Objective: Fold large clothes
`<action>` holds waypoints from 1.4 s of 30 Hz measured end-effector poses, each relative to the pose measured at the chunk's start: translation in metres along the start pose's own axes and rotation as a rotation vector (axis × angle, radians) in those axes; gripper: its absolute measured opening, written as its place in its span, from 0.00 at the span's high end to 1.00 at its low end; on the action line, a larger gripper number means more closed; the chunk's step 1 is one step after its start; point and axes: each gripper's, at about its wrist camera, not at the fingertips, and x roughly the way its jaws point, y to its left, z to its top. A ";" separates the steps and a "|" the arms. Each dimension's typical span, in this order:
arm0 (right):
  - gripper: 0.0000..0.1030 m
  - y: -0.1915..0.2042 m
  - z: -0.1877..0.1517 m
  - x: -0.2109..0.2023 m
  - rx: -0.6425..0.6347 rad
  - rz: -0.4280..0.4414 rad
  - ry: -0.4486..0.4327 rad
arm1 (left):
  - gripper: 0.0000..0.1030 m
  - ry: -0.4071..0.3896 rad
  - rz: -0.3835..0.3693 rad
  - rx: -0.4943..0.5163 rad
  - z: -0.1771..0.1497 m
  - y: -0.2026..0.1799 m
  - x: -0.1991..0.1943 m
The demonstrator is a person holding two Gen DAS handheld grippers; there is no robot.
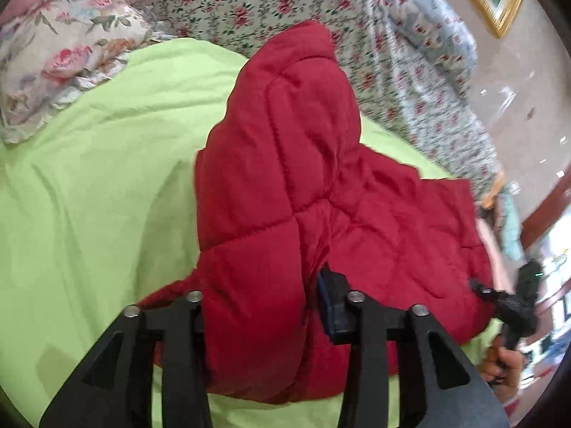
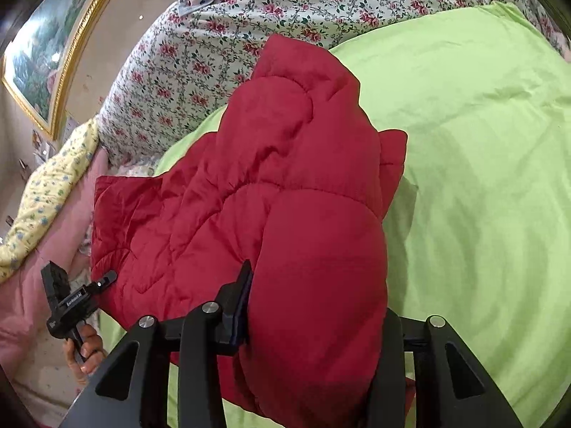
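Observation:
A red quilted jacket (image 1: 307, 178) lies bunched on a lime green sheet (image 1: 89, 178). My left gripper (image 1: 264, 306) is shut on a thick fold of the jacket's near edge, which bulges between its fingers. In the right wrist view the jacket (image 2: 271, 185) lies the same way, and my right gripper (image 2: 314, 321) is shut on another padded fold of the near edge. Each gripper shows in the other's view, the right gripper (image 1: 481, 290) at the jacket's right edge and the left gripper (image 2: 107, 278) at its left edge, each in a hand.
The green sheet (image 2: 481, 142) covers a bed with a floral bedspread (image 1: 221, 0) behind it. A floral pillow (image 1: 60, 57) lies at the back left. A gold-framed picture (image 2: 46, 53) hangs on the wall. A pink and yellow blanket (image 2: 39, 207) lies at the bed's side.

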 end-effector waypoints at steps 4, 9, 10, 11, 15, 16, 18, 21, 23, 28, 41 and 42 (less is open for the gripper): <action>0.48 0.002 0.001 0.003 -0.018 -0.061 0.006 | 0.34 -0.019 0.134 0.044 -0.002 -0.006 0.006; 0.40 -0.003 0.000 0.002 -0.009 -0.088 -0.004 | 0.18 -0.037 0.219 0.072 -0.001 -0.007 0.007; 0.38 -0.003 0.000 0.001 -0.008 -0.098 -0.007 | 0.15 -0.039 0.237 0.076 -0.001 -0.007 0.008; 0.34 -0.003 -0.001 0.001 -0.007 -0.107 -0.009 | 0.11 -0.044 0.262 0.080 -0.001 -0.007 0.008; 0.22 -0.004 -0.001 -0.001 -0.001 -0.137 -0.016 | 0.00 -0.033 0.319 0.075 0.000 -0.004 0.011; 0.20 -0.005 -0.001 -0.002 -0.001 -0.144 -0.020 | 0.00 -0.034 0.323 0.072 0.000 -0.003 0.011; 0.17 -0.006 -0.001 -0.005 -0.003 -0.153 -0.033 | 0.00 -0.035 0.325 0.067 0.002 -0.002 0.011; 0.13 -0.007 0.001 -0.009 -0.002 -0.175 -0.049 | 0.00 -0.040 0.347 0.074 0.003 -0.005 0.010; 0.12 -0.007 0.003 -0.011 -0.005 -0.184 -0.062 | 0.00 -0.043 0.364 0.086 0.004 -0.009 0.010; 0.11 -0.001 0.008 -0.011 -0.029 -0.197 -0.080 | 0.00 -0.040 0.381 0.114 0.011 -0.018 0.013; 0.03 0.021 0.037 0.020 -0.165 -0.279 -0.062 | 0.00 0.001 0.333 0.100 0.038 -0.022 0.029; 0.03 0.020 0.038 0.023 -0.167 -0.282 -0.053 | 0.00 0.000 0.317 0.092 0.040 -0.022 0.029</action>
